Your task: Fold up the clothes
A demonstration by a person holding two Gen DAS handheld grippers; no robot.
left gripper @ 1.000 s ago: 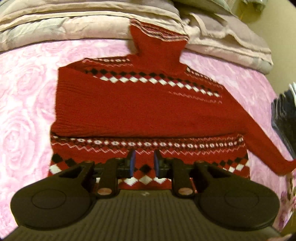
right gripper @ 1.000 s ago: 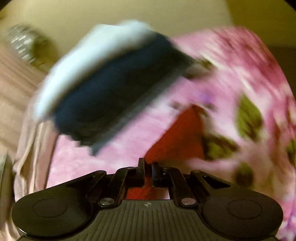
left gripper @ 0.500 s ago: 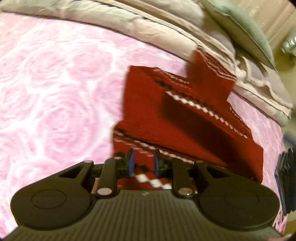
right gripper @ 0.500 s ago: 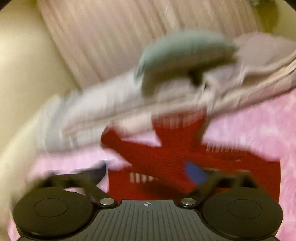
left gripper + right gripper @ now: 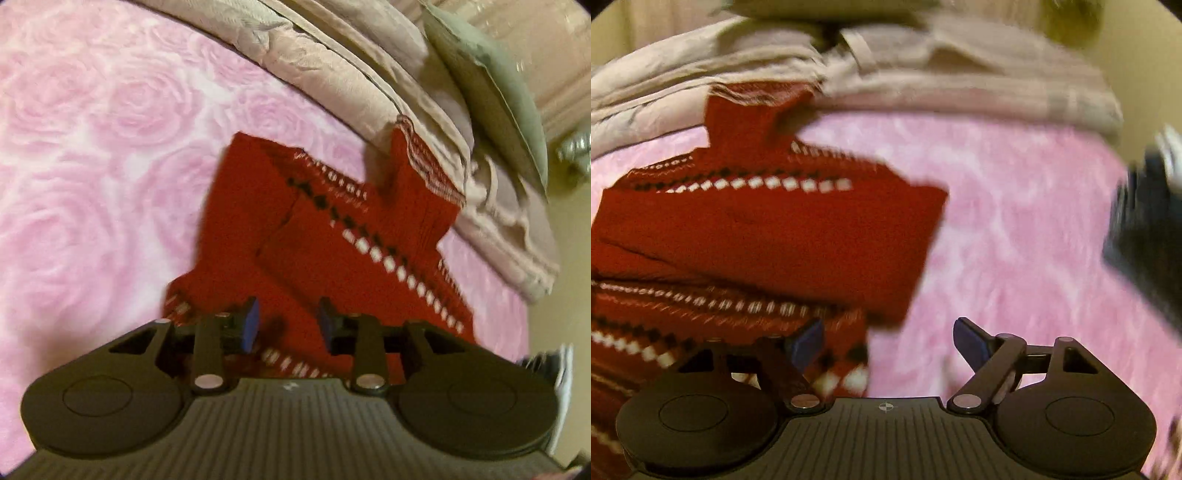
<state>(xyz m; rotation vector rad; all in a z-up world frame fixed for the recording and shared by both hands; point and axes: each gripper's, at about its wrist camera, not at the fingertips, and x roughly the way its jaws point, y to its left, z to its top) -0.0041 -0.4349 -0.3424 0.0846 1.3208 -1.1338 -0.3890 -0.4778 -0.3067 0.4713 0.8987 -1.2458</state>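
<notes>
A red knitted sweater (image 5: 332,258) with white and black diamond bands lies flat on a pink rose-pattern bedspread (image 5: 92,184). Its collar points toward the bedding pile, and both sleeves are folded across the body. My left gripper (image 5: 288,325) hovers over the hem near the lower left corner, open, with nothing between its blue pads. In the blurred right wrist view the sweater (image 5: 757,229) fills the left half. My right gripper (image 5: 888,339) stands wide open at the hem's lower right corner, one finger over the knit and the other over the bedspread (image 5: 1015,240).
A folded beige duvet (image 5: 369,92) and a grey-green pillow (image 5: 491,92) lie beyond the collar. A stack of dark folded clothes (image 5: 1145,240) sits on the bed to the right of the sweater. Pink bedspread stretches to the left.
My right gripper carried the right sleeve across the body, opened and let it go, then swung back to the hem's right corner. My left gripper shifted toward the hem's left side and opened wider.
</notes>
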